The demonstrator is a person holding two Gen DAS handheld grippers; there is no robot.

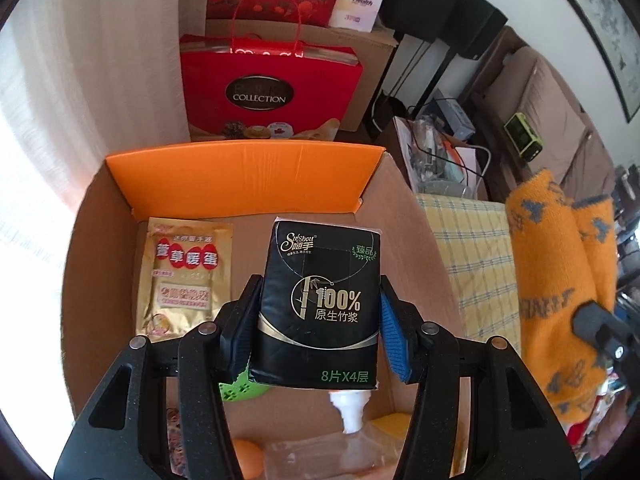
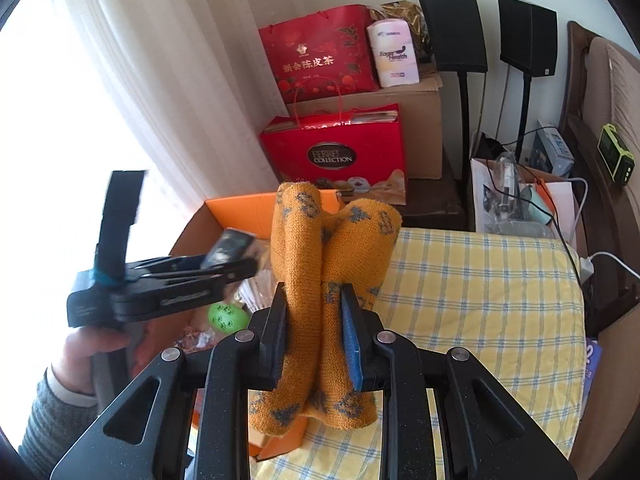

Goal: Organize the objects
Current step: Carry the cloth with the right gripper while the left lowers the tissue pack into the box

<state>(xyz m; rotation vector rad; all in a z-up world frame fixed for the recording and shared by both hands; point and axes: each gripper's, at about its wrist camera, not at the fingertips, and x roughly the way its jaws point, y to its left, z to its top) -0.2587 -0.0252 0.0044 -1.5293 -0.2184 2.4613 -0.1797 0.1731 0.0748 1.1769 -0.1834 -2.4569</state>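
Observation:
My left gripper (image 1: 318, 320) is shut on a black tissue pack (image 1: 320, 300) and holds it above an open cardboard box (image 1: 100, 240) with an orange flap (image 1: 244, 176). A gold sachet (image 1: 184, 276), a green ball (image 1: 240, 390) and a clear bottle (image 1: 348, 412) lie in the box. My right gripper (image 2: 314, 332) is shut on folded orange socks (image 2: 320, 264), held over the yellow checked cushion (image 2: 480, 300) right of the box. The socks (image 1: 560, 280) also show at the right of the left wrist view, and the left gripper (image 2: 236, 256) shows blurred in the right wrist view.
Red gift bags (image 1: 272, 88) and a brown carton (image 2: 408, 128) stand behind the box by the curtain (image 2: 180, 80). Two black speakers on stands (image 2: 456, 32) and a paper bag of cables (image 2: 516, 196) stand at the back right. A brown sofa (image 1: 552, 100) is at the right.

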